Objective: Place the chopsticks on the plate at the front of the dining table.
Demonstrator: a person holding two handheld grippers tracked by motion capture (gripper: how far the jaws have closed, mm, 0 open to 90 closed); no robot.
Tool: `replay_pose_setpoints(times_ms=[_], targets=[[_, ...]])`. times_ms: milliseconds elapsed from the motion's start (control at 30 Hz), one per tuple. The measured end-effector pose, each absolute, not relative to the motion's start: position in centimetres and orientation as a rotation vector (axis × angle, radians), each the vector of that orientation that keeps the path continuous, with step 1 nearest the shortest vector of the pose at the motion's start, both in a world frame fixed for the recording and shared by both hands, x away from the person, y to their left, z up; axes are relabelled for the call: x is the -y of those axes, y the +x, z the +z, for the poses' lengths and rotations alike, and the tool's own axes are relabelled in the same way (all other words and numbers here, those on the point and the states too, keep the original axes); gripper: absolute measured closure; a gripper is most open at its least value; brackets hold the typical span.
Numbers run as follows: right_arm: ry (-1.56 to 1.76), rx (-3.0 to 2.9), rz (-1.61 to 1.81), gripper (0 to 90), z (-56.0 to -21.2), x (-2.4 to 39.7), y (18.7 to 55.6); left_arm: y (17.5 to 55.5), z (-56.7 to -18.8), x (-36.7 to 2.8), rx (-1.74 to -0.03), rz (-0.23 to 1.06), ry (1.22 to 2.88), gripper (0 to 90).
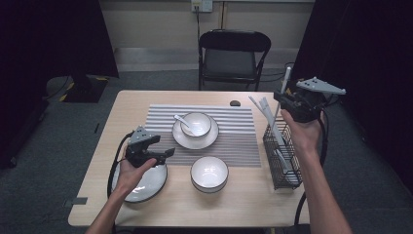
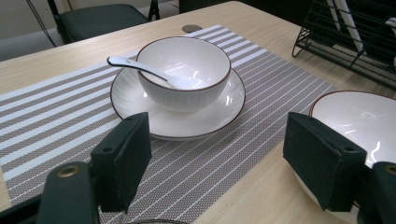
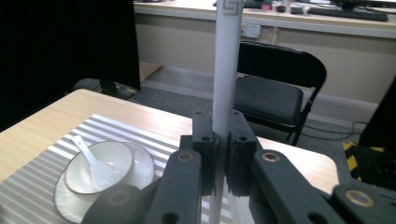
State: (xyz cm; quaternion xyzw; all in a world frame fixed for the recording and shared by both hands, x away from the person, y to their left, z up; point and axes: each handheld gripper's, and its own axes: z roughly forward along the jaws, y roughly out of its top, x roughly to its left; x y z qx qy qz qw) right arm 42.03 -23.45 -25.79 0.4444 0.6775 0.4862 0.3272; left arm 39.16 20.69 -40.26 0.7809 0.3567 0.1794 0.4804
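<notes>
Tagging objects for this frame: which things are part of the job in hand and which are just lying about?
In play:
- white chopstick, clamped upright in the right gripper
- black wire basket with more white utensils, below that gripper
- left gripper, jaws open over the striped placemat

Lying about:
- bowl with spoon on its saucer
- empty bowl
- plate
- folding chair

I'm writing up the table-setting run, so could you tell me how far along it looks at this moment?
Done: a bowl with a spoon sits on a plate on the striped mat. In hand: the right gripper is shut on a white chopstick, raised above the wire basket. Probably left: the second bowl and the second plate lie off the mat, and more white utensils remain in the basket. The left gripper is open above the table.
</notes>
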Motion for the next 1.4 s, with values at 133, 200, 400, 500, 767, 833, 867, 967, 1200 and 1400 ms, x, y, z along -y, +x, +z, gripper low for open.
replay_pose_setpoints(times_ms=[133,200,400,500,767,833,867,967,1200,1400], targets=[[1.135,-1.805,1.301,84.8,-25.7,22.4,41.9,39.3,-40.0,-20.5,-0.872,0.438,1.904,23.4],[1.128,-1.814,1.314,84.9,-25.6,22.0,42.1,39.3,-39.7,-20.4,-0.872,0.437,1.901,22.7],[1.117,-1.834,1.386,84.8,-25.9,20.9,42.5,39.6,-39.0,-20.2,-0.862,0.448,1.888,21.8],[1.112,-1.85,1.404,84.9,-26.4,20.3,42.8,39.8,-38.8,-20.0,-0.843,0.445,1.892,21.5],[1.091,-1.898,1.456,84.8,-27.4,18.4,43.6,40.3,-38.4,-19.2,-0.797,0.42,1.899,22.3],[1.087,-1.905,1.472,84.8,-27.6,17.9,43.8,40.3,-38.2,-18.9,-0.786,0.414,1.902,22.1],[1.083,-1.907,1.482,84.8,-27.7,17.6,43.8,40.4,-38.2,-18.7,-0.784,0.408,1.899,22.1],[1.069,-1.925,1.512,84.8,-28.0,16.7,44.0,40.3,-38.0,-18.2,-0.763,0.396,1.891,22.7],[1.015,-1.963,1.567,84.8,-28.3,14.8,44.0,40.0,-38.1,-17.5,-0.694,0.376,1.883,25.1],[0.983,-2.006,1.596,84.8,-28.5,12.9,43.7,39.8,-38.5,-16.9,-0.669,0.352,1.885,24.0]])
